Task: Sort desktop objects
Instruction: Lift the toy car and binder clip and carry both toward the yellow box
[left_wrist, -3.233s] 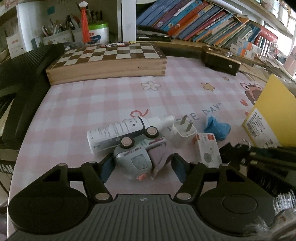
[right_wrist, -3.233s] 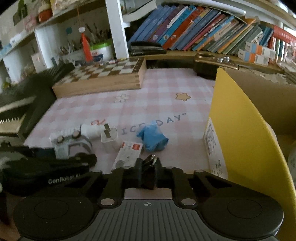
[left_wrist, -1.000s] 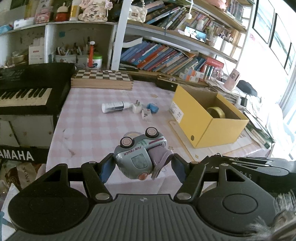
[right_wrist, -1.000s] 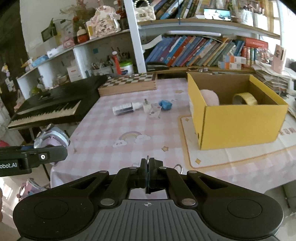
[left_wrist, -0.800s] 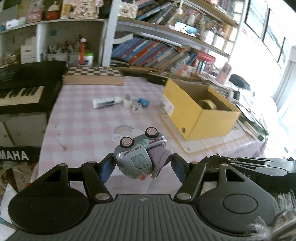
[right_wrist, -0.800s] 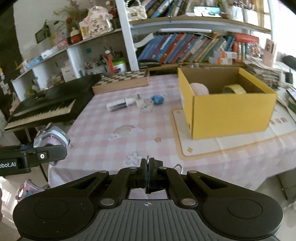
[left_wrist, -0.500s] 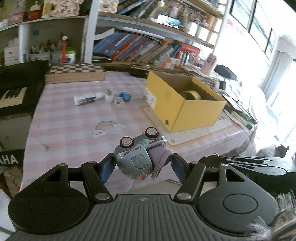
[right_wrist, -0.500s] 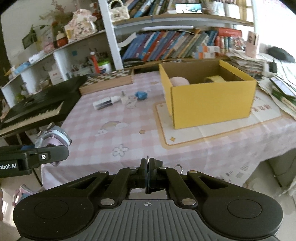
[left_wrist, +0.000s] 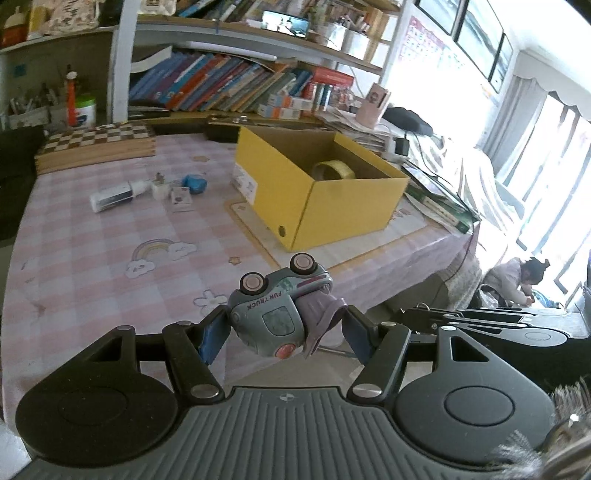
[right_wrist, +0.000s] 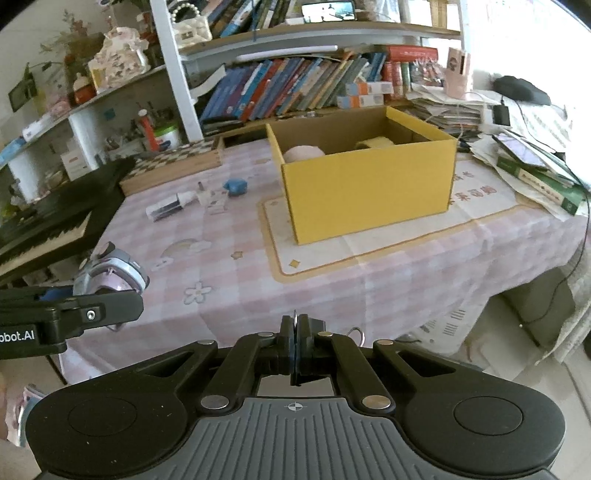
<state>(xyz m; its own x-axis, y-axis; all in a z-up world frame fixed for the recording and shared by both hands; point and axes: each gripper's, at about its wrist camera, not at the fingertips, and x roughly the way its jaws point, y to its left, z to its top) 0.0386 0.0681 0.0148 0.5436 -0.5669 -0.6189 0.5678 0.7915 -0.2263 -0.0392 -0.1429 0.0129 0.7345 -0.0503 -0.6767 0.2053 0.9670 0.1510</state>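
Observation:
My left gripper (left_wrist: 280, 332) is shut on a grey-blue toy truck (left_wrist: 275, 310) marked FUN TRUCK, held in the air off the table's near edge; the truck also shows in the right wrist view (right_wrist: 110, 267). My right gripper (right_wrist: 295, 345) is shut and empty, also off the near edge. An open yellow box (left_wrist: 347, 206) stands on the pink checked table (left_wrist: 92, 266) and holds a tape roll (left_wrist: 332, 170) and a pink round thing (right_wrist: 304, 153). A white spray bottle (left_wrist: 112, 192), a white plug (left_wrist: 159, 188), a small packet (left_wrist: 181, 195) and a blue object (left_wrist: 195, 183) lie left of the box.
A wooden chessboard box (left_wrist: 96, 146) lies at the table's back left. A black keyboard piano (right_wrist: 48, 221) stands left of the table. Bookshelves (right_wrist: 295, 88) rise behind. Stacked papers and books (right_wrist: 532, 155) lie right of the box.
Both grippers have pulled far back and up from the table and swung right; the box now sits nearer the middle of both views. The left gripper still holds the truck.

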